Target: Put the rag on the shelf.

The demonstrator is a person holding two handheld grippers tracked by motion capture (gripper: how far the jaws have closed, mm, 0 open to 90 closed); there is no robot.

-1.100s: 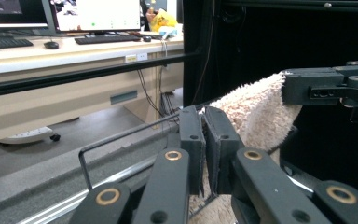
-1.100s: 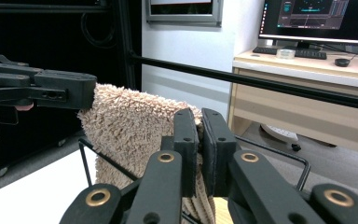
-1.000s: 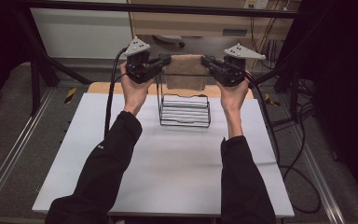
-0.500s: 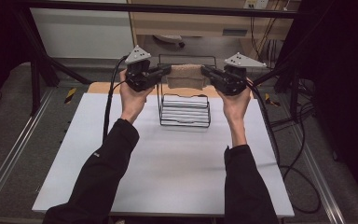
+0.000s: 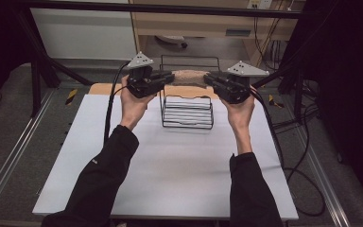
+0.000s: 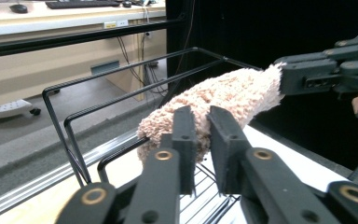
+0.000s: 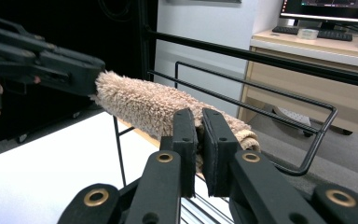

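Between the earlier frames and this one, both hands were carried forward until the towel [image 5: 189, 75], pinched at its ends by the nearly closed left gripper [image 5: 166, 78] and right gripper [image 5: 211, 79], was stretched over the wire rack [image 5: 187, 111], judged ready for lowering.

Grippers: two, left [image 5: 168, 77] and right [image 5: 211, 78]
Towel [image 5: 189, 76]: one
Wire rack [image 5: 187, 111]: one
Desk [image 5: 170, 165]: one
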